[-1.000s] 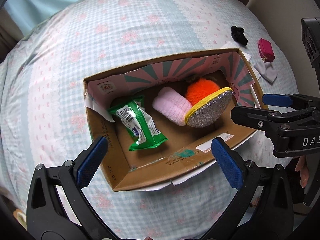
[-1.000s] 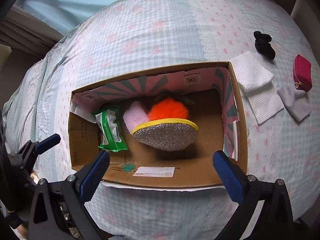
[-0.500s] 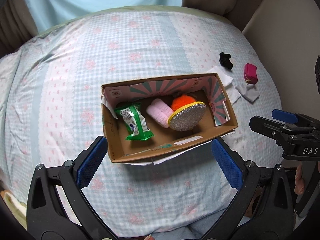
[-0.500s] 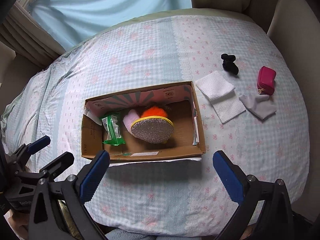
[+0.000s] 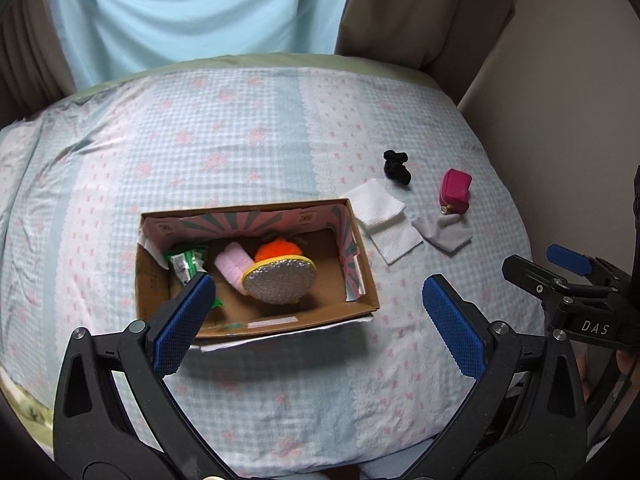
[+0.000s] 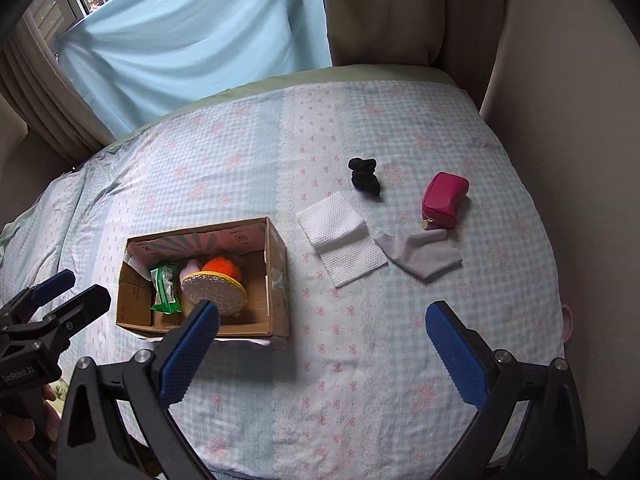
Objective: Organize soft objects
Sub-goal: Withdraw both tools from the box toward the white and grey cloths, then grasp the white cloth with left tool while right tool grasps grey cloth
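Soft objects are split into two bunches here: some sit in the cardboard box on the bed, and the rest lie loose on the checked bedspread to the right of it. Inside the box we can see a green packet at the left, a pink fluffy roll next to it, and an orange fuzzy thing tucked behind a silver glitter piece with a yellow rim that leans up on its edge. Just beside the box's right wall are two white waffle cloths, one overlapping the other, then a grey cloth touching the corner of the lower white one. A black scrunched item sits a bit further back, and a magenta zip pouch is right by the grey cloth's far edge. We're holding both tools up above the near edge of the bed. Our left gripper has its blue pads spread wide with nothing between them, and from its camera the left pad overlaps the front left corner of the box. Our right gripper is also gaping wide and carrying nothing, sitting over bare bedspread in front of the loose cloths. Behind the bed there's a light blue curtain and brown drapes.
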`<state>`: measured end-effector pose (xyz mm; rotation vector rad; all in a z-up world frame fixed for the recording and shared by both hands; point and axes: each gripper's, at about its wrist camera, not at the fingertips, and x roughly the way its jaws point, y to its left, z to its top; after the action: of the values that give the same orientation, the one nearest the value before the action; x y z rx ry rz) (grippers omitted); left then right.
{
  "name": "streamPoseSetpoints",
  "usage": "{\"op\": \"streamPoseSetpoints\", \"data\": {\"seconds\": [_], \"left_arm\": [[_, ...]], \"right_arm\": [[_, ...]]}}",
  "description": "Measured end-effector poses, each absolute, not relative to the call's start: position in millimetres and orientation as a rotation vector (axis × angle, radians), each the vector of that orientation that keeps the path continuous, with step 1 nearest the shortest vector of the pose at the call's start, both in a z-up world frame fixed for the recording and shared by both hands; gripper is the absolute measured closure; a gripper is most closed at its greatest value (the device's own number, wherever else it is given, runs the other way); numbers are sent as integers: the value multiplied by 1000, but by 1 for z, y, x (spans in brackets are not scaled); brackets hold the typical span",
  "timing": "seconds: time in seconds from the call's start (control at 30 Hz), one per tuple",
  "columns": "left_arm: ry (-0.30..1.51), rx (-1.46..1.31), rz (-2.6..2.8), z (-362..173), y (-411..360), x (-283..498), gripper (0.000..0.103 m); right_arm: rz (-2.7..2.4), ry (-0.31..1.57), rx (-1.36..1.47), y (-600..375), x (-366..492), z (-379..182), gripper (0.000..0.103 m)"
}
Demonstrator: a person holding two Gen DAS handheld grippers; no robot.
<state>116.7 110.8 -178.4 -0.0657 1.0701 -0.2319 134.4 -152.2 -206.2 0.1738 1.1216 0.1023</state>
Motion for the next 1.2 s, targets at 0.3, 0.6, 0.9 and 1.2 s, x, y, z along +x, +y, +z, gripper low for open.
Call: {"op": "streamPoseSetpoints", "data": {"seconds": [0.3,0.6,0.9,1.2], "left_arm": [[1107,-184,-157,-202,7,129,0],[1178,-306,-106,-258,-65,166,0],[1214,-297,-58,-347,-112,218,0],[1248,-287,-23,-431,-118,257,0]], "right_arm": [[207,1100,59,-241,153,-238,0],[278,1123,1,-291,178,-296,0],[355,1146,-75,-297,210,-377,0],[423,1152,-115,-281,230,-444,0]]}}
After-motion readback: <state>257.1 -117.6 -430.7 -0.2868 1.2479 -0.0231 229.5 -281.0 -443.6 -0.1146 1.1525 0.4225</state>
